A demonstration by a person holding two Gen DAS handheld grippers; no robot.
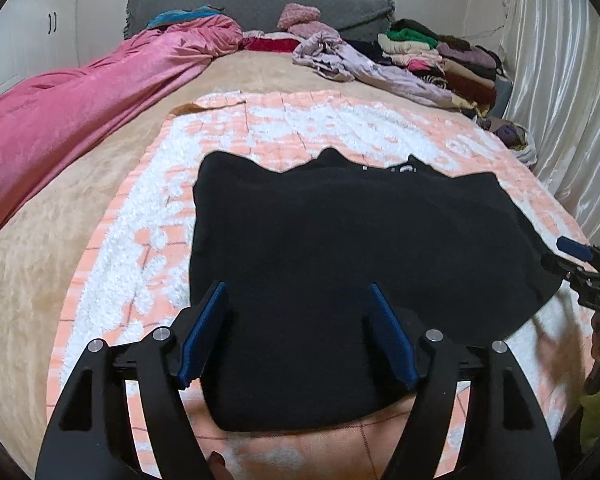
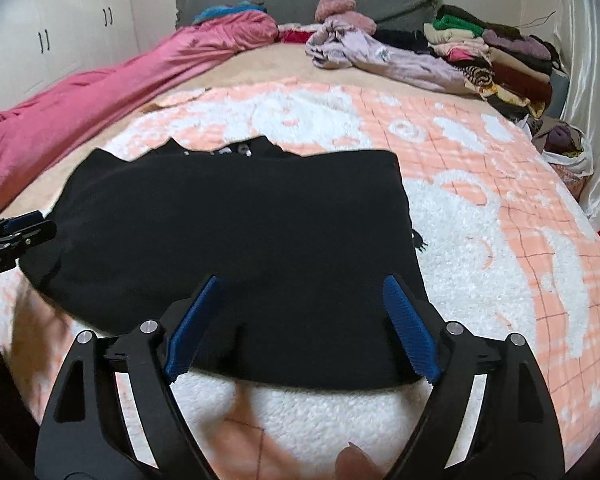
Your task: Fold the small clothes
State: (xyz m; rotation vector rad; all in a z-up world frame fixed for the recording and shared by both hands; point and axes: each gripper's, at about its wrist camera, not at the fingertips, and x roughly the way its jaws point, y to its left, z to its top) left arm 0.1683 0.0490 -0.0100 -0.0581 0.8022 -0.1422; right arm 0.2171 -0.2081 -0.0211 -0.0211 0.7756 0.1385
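- We have the black garment (image 1: pixel 340 248) lying flat on the peach blanket (image 1: pixel 148 240) on the bed.
- Left gripper (image 1: pixel 296 336) and right gripper (image 2: pixel 300 328) hover over its near edge, fingers wide apart, holding nothing.
- We judge a fold is pending; next, pinch both near corners.

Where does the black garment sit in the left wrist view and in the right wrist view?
Left wrist view: the black garment fills the centre and lower middle, spread on the peach-and-white blanket.
Right wrist view: the black garment lies centre-left, on the same blanket.
Shared landmark: the stack of folded clothes at upper right in both.
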